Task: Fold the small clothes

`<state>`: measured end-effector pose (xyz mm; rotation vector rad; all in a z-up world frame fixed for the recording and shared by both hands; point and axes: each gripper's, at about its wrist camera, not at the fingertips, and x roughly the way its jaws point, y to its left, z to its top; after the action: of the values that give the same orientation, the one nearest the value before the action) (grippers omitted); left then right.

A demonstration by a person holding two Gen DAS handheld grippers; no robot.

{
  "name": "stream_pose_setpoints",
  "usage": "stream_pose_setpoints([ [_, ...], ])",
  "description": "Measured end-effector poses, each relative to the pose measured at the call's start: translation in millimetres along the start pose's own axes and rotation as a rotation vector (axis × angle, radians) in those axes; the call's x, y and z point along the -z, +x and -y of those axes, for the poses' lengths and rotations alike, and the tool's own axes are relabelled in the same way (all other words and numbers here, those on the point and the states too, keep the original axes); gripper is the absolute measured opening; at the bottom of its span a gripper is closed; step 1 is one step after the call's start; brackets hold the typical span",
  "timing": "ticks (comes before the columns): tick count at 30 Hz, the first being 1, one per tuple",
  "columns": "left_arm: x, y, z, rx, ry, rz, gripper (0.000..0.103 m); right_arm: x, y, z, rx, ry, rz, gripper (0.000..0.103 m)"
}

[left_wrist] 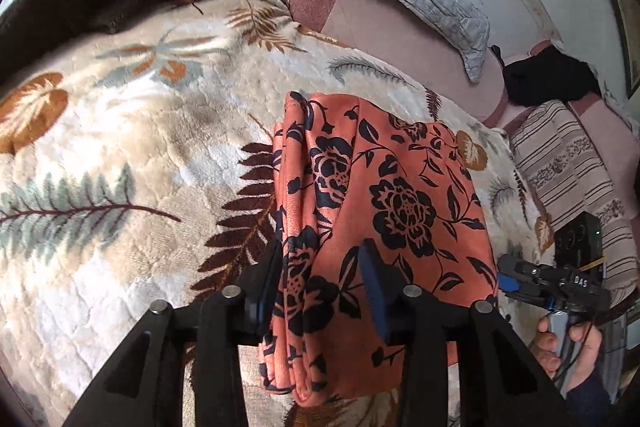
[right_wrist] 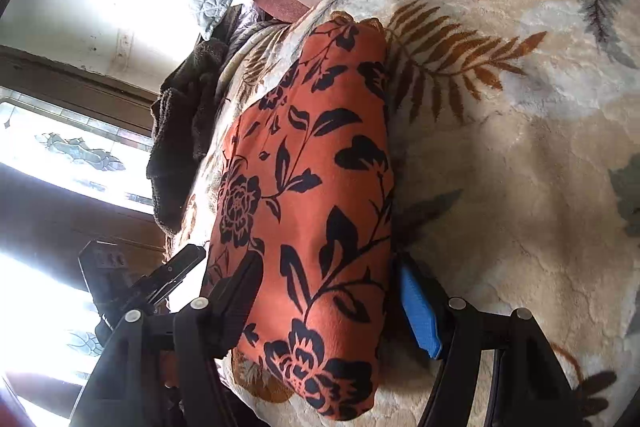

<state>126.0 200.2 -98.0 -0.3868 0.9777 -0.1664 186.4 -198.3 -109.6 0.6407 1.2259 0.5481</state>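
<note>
Looking nearly done: orange floral garment [left_wrist: 384, 211] lies folded on the blanket [left_wrist: 120, 155] (several layers), both tools [left_wrist: 320, 283] [right_wrist: 332, 291] straddling it, pads apart.

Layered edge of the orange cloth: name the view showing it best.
Left wrist view: the orange cloth's stacked folds run along its left side, between the left gripper's fingers. Right wrist view shows only its smooth top face, the layers hidden.

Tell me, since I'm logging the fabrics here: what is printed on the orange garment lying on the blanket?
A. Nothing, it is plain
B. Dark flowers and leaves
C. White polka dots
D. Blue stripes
B: the orange garment carries dark flowers and leaves, seen from both wrists.
</note>
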Motion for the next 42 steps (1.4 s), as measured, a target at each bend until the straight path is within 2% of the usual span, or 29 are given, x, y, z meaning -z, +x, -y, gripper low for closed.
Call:
stream_pose_setpoints([
  [2,7,-7,4,-0.049,0.028,0.023,0.052,7,-5,-6,0.022,-0.025,0.002,0.071],
  [6,17,-18,12,-0.112,0.086,0.048,0.053,20,-10,-7,0.043,-0.029,-0.003,0.071],
  [10,23,-28,18,-0.145,0.126,0.082,0.06,26,-15,-3,0.048,-0.012,0.011,0.071],
  [21,16,-16,22,-0.16,0.144,0.062,0.062,6,-13,11,0.005,0.043,0.045,0.073],
  [23,12,-12,19,-0.132,0.13,0.049,0.062,2,-10,14,-0.006,0.05,0.044,0.074],
  [28,0,1,-1,0.076,0.008,-0.027,0.067,-8,-3,19,-0.046,0.074,0.053,0.081],
  [30,-4,19,-7,0.125,-0.015,-0.073,0.068,-14,4,20,-0.056,0.078,0.047,0.081],
  [33,-3,59,-15,0.104,-0.053,-0.167,0.068,-24,30,17,-0.08,0.09,-0.001,0.081],
  [34,-1,66,-18,0.131,-0.068,-0.177,0.067,-26,41,13,-0.075,0.072,-0.034,0.079],
  [35,0,66,-17,0.143,-0.071,-0.161,0.059,-28,52,6,-0.032,0.031,-0.07,0.058],
  [36,0,65,-16,0.147,-0.081,-0.165,0.054,-29,58,-1,0.015,-0.012,-0.085,0.049],
  [37,0,63,-13,0.169,-0.087,-0.165,0.041,-30,58,-9,0.04,-0.047,-0.087,0.045],
  [38,0,59,-10,0.172,-0.078,-0.153,0.033,-32,54,-18,0.057,-0.085,-0.086,0.038],
  [40,-2,51,1,0.165,-0.067,-0.122,0.03,-36,39,-34,0.067,-0.161,-0.071,0.034],
  [42,-6,42,17,0.198,-0.075,-0.086,0.029,-43,20,-48,0.092,-0.227,-0.044,0.034],
])
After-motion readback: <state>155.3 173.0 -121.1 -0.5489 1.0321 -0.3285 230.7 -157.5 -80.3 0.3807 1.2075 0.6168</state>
